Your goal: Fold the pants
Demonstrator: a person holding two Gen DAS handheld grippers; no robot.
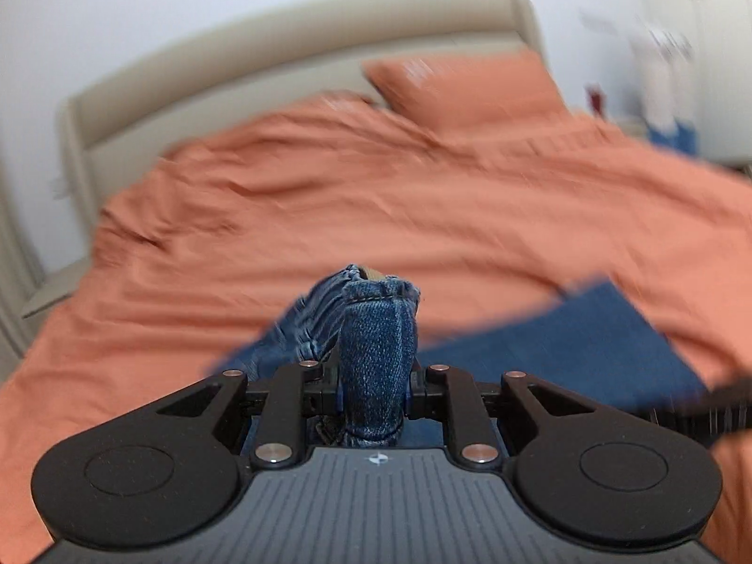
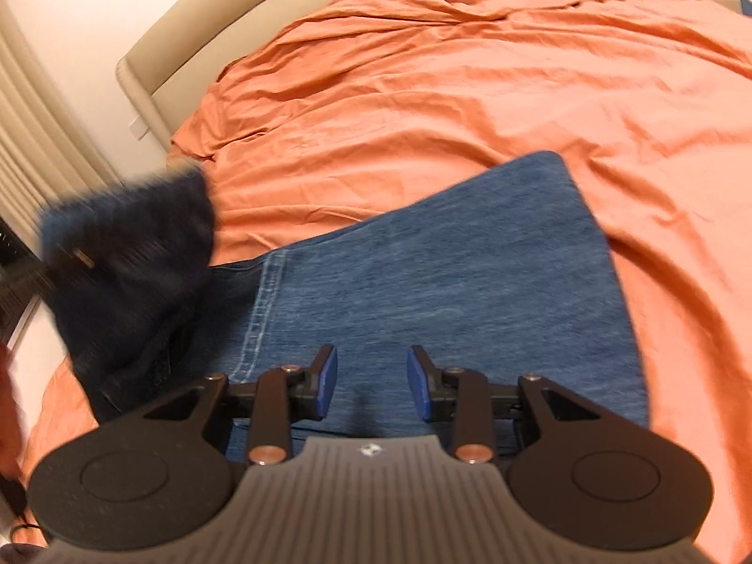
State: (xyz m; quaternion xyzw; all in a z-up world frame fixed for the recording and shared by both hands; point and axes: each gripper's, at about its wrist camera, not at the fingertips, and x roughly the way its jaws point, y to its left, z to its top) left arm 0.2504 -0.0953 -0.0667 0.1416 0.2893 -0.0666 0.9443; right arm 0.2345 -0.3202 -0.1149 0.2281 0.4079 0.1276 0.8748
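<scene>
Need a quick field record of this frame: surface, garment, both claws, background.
surface: bed with orange sheet, wrinkled
garment: blue jeans, lying partly flat on the sheet
left claw: shut on a bunched fold of the jeans, lifted off the bed
right claw: open, blue pads apart, nothing gripped, over the flat denim
raised part: dark blurred denim at left of right wrist view
background: orange pillow, beige headboard
</scene>
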